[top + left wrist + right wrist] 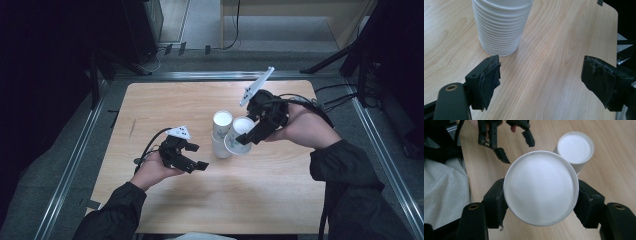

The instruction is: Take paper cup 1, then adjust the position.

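A stack of white paper cups [220, 142] stands upright in the middle of the wooden table [165, 105]. My right gripper [242, 138] is shut on a single white cup [243, 126], held tilted just right of the stack and touching or nearly touching it. In the right gripper view the held cup [541, 185] sits between both pads as a round white face, with the stack [575, 148] behind it. My left gripper [198, 156] is open with nothing between its jaws, a short way left of the stack. In the left gripper view the stack [500, 27] rises ahead of the left pad [489, 82].
Metal rails [75, 160] frame the table. Black stands and cables [350, 55] sit at the back and at the right. The table's right edge [617, 30] is close in the left gripper view. A light grey cloth [444, 192] lies off the table's near side.
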A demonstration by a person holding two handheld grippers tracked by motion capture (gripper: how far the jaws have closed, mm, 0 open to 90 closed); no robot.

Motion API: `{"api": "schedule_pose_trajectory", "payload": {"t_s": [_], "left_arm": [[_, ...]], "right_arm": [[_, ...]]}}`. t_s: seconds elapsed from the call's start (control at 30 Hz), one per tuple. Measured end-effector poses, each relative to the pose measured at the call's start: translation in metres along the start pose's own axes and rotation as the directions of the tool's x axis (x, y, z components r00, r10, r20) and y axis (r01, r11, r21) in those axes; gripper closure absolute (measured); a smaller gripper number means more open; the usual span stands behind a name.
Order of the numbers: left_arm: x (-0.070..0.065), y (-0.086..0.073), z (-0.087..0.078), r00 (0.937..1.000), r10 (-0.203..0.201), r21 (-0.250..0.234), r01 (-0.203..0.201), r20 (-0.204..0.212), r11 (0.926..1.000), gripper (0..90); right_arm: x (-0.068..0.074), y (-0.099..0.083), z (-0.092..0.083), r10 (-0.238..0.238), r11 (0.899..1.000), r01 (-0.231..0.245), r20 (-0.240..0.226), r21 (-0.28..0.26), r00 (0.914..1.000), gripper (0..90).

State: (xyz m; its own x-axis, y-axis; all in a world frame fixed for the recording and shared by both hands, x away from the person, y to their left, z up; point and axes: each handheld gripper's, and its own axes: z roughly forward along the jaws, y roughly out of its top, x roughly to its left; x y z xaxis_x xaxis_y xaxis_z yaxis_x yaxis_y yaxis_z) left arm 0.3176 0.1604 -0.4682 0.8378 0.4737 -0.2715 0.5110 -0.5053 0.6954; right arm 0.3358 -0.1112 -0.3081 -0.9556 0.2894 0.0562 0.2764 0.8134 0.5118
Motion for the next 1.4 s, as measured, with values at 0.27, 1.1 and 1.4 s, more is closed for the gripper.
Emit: {"api": "schedule_pose_trajectory", "payload": {"t_s": [0.27,1.1,1.4], "left_arm": [[-0.003,0.0,-0.004,0.9994,0.03,-0.023,-0.029,0.018,0.9993,15.9],[-0.01,-0.001,0.0,0.9953,0.081,-0.006,-0.081,0.053,0.9967,15.9],[-0.021,0.0,0.003,0.9839,0.131,-0.022,-0.129,0.122,0.9914,12.6]], "right_arm": [[0.02,-0.022,0.033,-0.042,0.998,0.042,-0.014,-0.056,0.999,35.1],[0.024,-0.078,0.113,-0.015,0.986,0.003,-0.077,-0.164,0.9969,35.1],[0.024,-0.077,0.124,-0.036,0.972,0.001,-0.141,-0.236,0.9893,35.1]]}}
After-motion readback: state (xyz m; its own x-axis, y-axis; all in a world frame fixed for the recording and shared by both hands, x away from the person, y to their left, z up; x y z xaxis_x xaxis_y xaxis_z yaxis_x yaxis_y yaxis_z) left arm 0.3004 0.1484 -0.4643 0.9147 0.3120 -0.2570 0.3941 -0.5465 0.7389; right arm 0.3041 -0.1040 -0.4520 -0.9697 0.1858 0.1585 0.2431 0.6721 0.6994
